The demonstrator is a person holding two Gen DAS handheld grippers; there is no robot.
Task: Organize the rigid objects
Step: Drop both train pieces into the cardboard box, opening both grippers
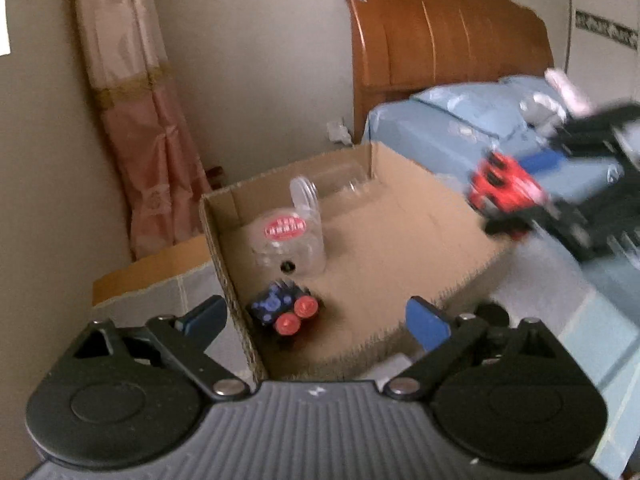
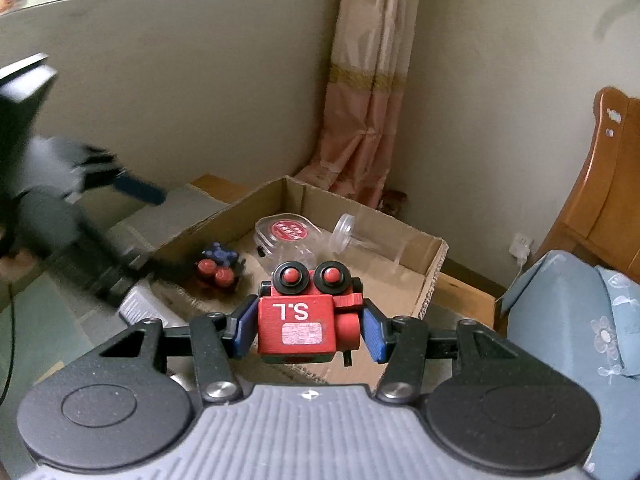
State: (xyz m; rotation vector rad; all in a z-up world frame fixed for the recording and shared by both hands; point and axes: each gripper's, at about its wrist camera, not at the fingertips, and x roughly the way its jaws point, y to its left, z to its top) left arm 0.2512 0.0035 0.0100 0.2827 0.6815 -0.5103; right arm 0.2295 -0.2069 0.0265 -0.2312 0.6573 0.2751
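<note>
A cardboard box stands open on the floor; it also shows in the right wrist view. Inside lie a blue toy car with red wheels and clear plastic jars, one with a red label and one on its side. My left gripper is open and empty, just above the box's near corner. My right gripper is shut on a red toy car marked "S.L", held above the box's near edge. That red toy car appears blurred in the left wrist view.
A bed with a blue cover and a wooden headboard stands right of the box. A pink curtain hangs by the wall. A wall socket sits behind the box. A flat piece of cardboard lies left of it.
</note>
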